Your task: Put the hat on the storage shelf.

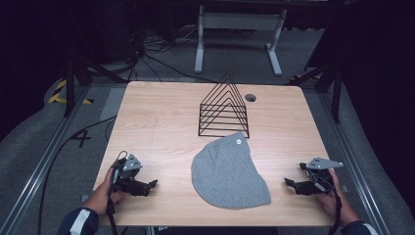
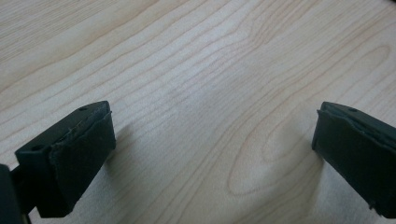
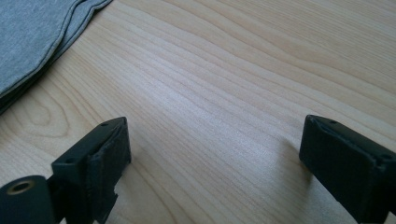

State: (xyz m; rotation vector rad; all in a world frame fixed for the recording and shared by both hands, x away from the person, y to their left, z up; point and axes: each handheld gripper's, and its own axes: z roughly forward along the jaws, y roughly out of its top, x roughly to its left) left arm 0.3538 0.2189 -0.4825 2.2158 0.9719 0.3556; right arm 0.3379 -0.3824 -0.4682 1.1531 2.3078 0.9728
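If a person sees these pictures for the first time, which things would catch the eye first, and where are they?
First, the flat grey knitted hat lying in the near middle of the pale wooden table. Just behind it stands the black wire rack of triangular frames, empty. At the near corners, the left gripper and the right gripper both point inward toward the hat, jaws open and holding nothing.

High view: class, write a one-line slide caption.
Grey knitted beanie lies flat before black wire rack, between two open grippers.
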